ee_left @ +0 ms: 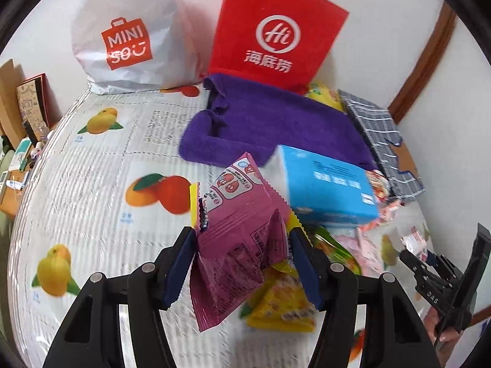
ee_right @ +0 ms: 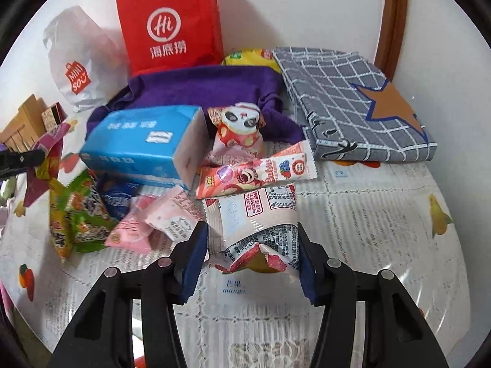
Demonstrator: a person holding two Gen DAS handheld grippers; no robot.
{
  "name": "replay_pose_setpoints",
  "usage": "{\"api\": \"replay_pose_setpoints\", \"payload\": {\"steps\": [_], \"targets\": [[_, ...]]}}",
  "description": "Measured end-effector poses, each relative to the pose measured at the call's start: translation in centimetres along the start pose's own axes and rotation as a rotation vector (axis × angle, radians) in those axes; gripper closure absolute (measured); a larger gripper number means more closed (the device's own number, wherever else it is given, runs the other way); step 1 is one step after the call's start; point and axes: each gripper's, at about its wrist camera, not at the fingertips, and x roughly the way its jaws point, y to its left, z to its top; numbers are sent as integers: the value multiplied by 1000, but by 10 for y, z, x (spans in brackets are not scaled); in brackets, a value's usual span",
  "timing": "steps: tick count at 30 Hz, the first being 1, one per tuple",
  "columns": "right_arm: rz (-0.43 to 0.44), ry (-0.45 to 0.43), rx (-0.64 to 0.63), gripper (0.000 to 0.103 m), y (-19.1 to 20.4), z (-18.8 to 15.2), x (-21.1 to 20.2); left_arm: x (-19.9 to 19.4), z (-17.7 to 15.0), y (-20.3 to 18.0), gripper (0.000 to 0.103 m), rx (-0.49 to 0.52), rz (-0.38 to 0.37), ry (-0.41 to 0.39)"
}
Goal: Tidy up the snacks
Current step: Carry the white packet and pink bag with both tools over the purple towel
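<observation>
A pink pack (ee_left: pixel 242 239) is clamped between the pads of the left claw (ee_left: pixel 242 263) and held clear of the desk (ee_left: pixel 92 159), above a yellow pack (ee_left: pixel 282 303). A white pack (ee_right: pixel 257 230) is pinched in the right claw (ee_right: pixel 250 263), crumpled at its lower end. Beyond the claws, a blue box (ee_right: pixel 144 144) is seen among loose snacks, with a strawberry bar (ee_right: pixel 257 171) just beside it. Behind these a purple cloth (ee_left: pixel 270 122) and a checked cloth (ee_right: pixel 353 98) are laid, with a red bag (ee_left: pixel 276 30) and a white bag (ee_left: pixel 129 30) against the wall.
</observation>
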Motion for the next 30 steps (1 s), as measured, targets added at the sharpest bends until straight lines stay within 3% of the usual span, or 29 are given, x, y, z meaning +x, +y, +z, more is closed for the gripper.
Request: {"api": "replay_pose_setpoints", "payload": {"steps": [12, 21, 30], "targets": [[51, -53, 5, 50, 10, 9, -35, -28, -16, -38, 43, 31, -19, -36], [65, -97, 31, 50, 16, 40, -53, -34, 3, -62, 43, 78, -51, -54], [65, -108, 7, 50, 28, 77, -43, -21, 37, -67, 43, 90, -80, -48]]}}
